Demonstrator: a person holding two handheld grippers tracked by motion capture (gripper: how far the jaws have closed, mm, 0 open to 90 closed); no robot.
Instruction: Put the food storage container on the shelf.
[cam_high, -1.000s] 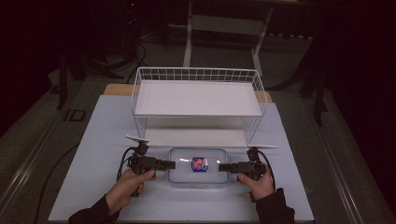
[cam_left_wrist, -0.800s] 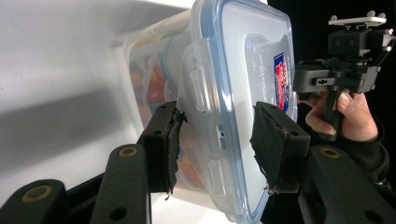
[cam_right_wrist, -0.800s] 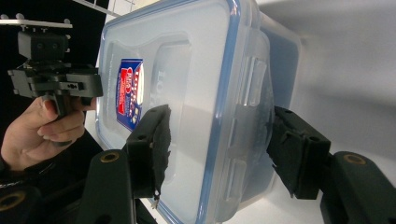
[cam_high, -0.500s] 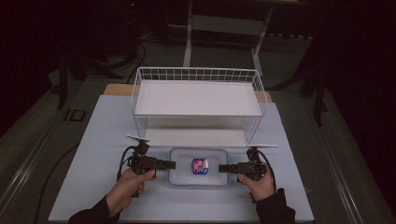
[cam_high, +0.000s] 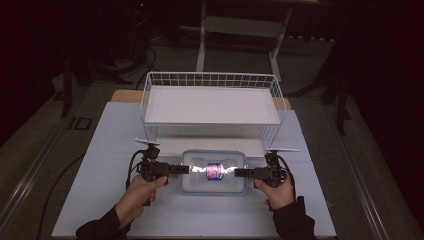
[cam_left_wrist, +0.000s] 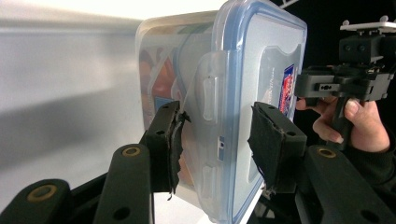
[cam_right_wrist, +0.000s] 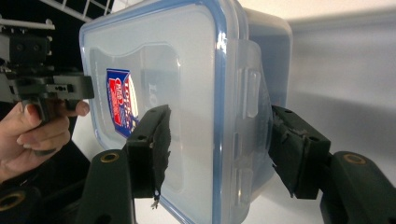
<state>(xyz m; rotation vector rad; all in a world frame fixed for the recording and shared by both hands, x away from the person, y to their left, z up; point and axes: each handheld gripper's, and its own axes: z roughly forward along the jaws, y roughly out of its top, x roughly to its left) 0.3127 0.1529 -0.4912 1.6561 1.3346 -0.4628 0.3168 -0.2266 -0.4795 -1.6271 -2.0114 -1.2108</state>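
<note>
One wire rack (cam_high: 212, 102) stands just behind the container (cam_high: 214, 171).

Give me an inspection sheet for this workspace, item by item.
Surface: pale table mat, bare in front.
Job's things: clear lidded container with a blue seal and a red-blue sticker, lying before the white wire rack.
Clutter: nothing seen.
Grippers: left gripper and right gripper at the container's two ends; jaws straddle the side latches with gaps showing, so open.
Cables: black cable loops from the left gripper.
Surroundings: dark room, metal frame legs behind.
</note>
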